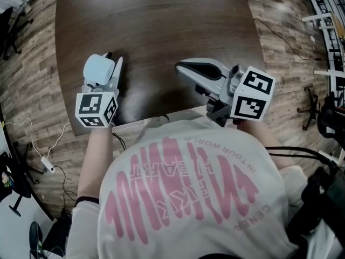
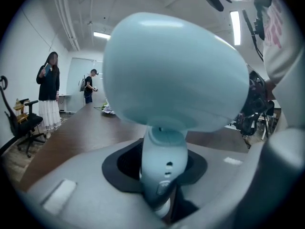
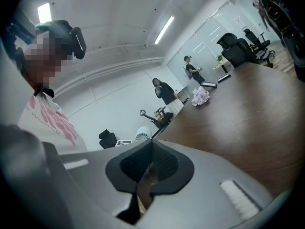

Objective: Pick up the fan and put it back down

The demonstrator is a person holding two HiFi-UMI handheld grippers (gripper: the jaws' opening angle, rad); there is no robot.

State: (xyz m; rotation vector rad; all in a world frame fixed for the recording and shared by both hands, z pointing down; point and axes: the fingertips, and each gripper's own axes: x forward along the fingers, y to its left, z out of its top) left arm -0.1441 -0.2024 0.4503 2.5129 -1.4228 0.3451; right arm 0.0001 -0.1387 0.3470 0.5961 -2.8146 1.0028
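Left gripper view: fan (image 2: 174, 70) stands clamped in the left gripper (image 2: 159, 173).

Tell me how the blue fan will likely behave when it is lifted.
The fan is probably top-heavy: big head on a slim handle, so it may swing or tip. Its smooth plastic could slip in a loose grip.

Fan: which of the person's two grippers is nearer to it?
Left. The left gripper holds the fan between its fingers, by the handle; the right gripper is apart, to the fan's right above the table.
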